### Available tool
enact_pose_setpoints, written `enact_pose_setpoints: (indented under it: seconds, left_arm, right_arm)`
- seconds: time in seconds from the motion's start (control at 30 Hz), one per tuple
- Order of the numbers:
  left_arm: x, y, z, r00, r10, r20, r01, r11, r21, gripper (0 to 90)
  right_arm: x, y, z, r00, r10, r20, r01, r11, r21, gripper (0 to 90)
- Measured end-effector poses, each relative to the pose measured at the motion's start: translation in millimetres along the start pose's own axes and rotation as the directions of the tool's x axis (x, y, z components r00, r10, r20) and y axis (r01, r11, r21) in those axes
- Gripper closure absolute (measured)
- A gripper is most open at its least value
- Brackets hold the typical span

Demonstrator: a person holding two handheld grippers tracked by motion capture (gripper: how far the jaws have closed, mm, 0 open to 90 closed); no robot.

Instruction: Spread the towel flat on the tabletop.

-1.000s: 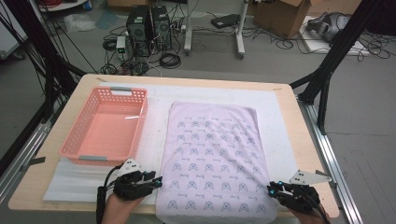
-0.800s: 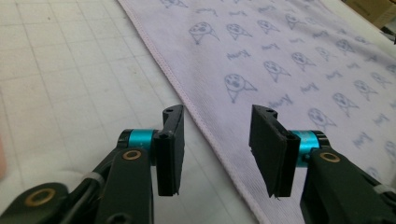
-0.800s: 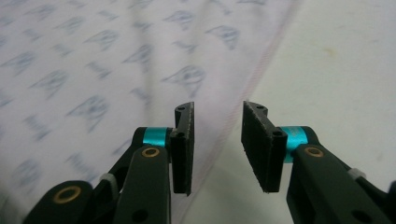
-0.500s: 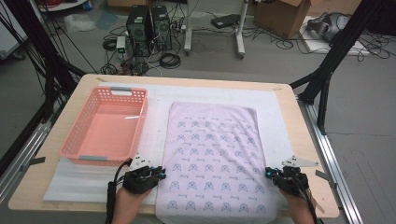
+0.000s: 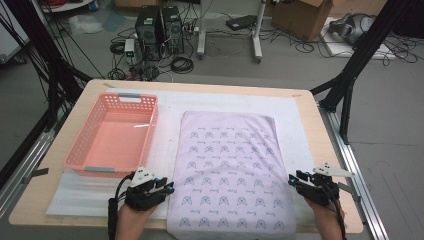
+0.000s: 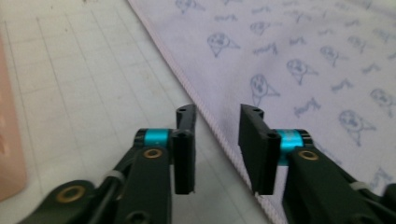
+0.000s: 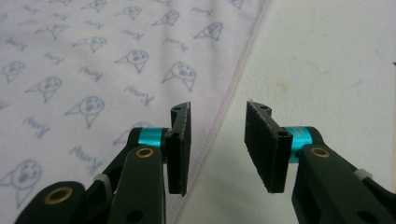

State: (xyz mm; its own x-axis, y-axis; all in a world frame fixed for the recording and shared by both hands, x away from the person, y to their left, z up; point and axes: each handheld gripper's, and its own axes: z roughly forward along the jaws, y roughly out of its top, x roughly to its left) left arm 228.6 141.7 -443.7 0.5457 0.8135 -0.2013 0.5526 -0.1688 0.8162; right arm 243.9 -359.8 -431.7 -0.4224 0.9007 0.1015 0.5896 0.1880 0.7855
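At the bottom of the high view, the person's two hands come in, each with a gripper. The left gripper (image 5: 167, 187) sits lower left of centre, just beside the left edge of the patterned cloth (image 5: 230, 170); the right gripper (image 5: 292, 179) sits at the lower right, just beside the cloth's right edge.

In the left gripper view the left gripper (image 6: 217, 135) has its jaws apart, having just been opening, with nothing pressed between the pads. The hemmed edge of the cloth (image 6: 299, 60) runs diagonally from the top of the frame down through the gap between the jaws, with the white mat (image 6: 93, 84) to its left.

In the right gripper view the right gripper (image 7: 218, 140) is likewise released, its jaws having just been opening. The cloth's (image 7: 107, 60) hem passes below the gap, the pads clear of it, and the white mat (image 7: 327, 60) fills the right side.

The cloth is pale lilac with small blue printed figures. It lies spread flat in the middle of the high view, reaching from the near table edge up past the centre.

Left of it, apart from the cloth, stands a pink plastic basket (image 5: 80, 150) on the white mat (image 5: 165, 145), which covers the wooden table (image 5: 310, 120).

Beyond the table, at the top of the frame, computer towers (image 5: 157, 25) and cables lie on the floor, with a cardboard box (image 5: 300, 17) at upper right.
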Motion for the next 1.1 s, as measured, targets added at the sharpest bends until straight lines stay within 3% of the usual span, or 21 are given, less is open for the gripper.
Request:
enact_pose_setpoints:
  seconds: [0.13, 0.3, 0.47, 0.53, 0.6, 0.67, 0.77, 0.83, 0.87, 0.93, 0.97, 1.1]
  left_arm:
    - [0.9, 5.4, 4.1, 0.9997, 0.011, 0.021, -0.011, 0.9996, -0.026, 52.6]
    - [2.9, 16.5, 11.9, 0.9986, 0.025, 0.048, -0.022, 0.9983, -0.055, 49.3]
    - [8.5, 37.8, 35.6, 0.9983, 0.032, 0.050, -0.030, 0.9988, -0.039, 49.3]
    - [13.8, 46.4, 50.8, 0.9995, 0.023, 0.020, -0.023, 0.9997, -0.013, 50.5]
    - [20.2, 54.6, 66.4, 0.9988, 0.026, -0.041, -0.027, 0.9996, -0.006, 52.2]
    - [24.1, 60.7, 78.0, 0.9942, 0.049, -0.096, -0.048, 0.9988, 0.005, 53.0]
    - [28.2, 65.9, 93.6, 0.9869, 0.085, -0.137, -0.083, 0.9963, 0.024, 53.9]
    - [31.1, 66.9, 101.3, 0.9893, 0.073, -0.126, -0.070, 0.9971, 0.031, 54.7]
    - [32.9, 68.2, 104.3, 0.9906, 0.060, -0.123, -0.054, 0.9972, 0.052, 55.5]
    - [35.7, 69.6, 104.8, 0.9922, 0.037, -0.119, -0.032, 0.9984, 0.048, 57.1]
    - [35.7, 69.6, 104.9, 0.9902, 0.035, -0.135, -0.029, 0.9985, 0.047, 60.5]
    - [37.0, 70.3, 104.2, 0.9827, 0.049, -0.179, -0.040, 0.9976, 0.056, 80.2]
  right_arm:
    - [-2.3, 5.9, 5.6, 0.9999, -0.003, -0.009, 0.003, 1.000, -0.018, 58.4]
    - [-5.6, 12.1, 10.9, 0.9996, -0.021, -0.018, 0.020, 0.999, -0.036, 52.4]
    - [-17.6, 21.2, 27.0, 0.9997, 0.006, -0.025, -0.007, 1.000, -0.021, 52.7]
    - [-22.3, 27.3, 38.9, 0.9994, 0.009, -0.034, -0.009, 1.000, -0.002, 55.6]
    - [-24.8, 32.9, 49.3, 0.9995, 0.003, -0.030, -0.003, 1.000, 0.011, 57.8]
    - [-28.6, 40.6, 62.4, 0.9998, 0.008, -0.016, -0.008, 1.000, 0.021, 59.6]
    - [-33.2, 49.3, 77.1, 1.0000, 0.009, 0.000, -0.009, 0.999, 0.038, 60.9]
    - [-35.4, 52.6, 86.1, 1.0000, 0.003, 0.006, -0.003, 0.998, 0.065, 63.2]
    - [-36.0, 53.2, 88.1, 1.0000, -0.003, 0.006, 0.003, 0.998, 0.068, 67.3]
    - [-39.9, 53.8, 88.0, 0.9999, -0.011, 0.009, 0.010, 0.998, 0.068, 78.7]
    - [-43.1, 54.0, 86.5, 0.9999, 0.000, -0.016, 0.001, 0.997, 0.073, 87.8]
    - [-40.3, 55.2, 86.5, 0.9986, -0.039, 0.036, 0.036, 0.996, 0.078, 88.2]
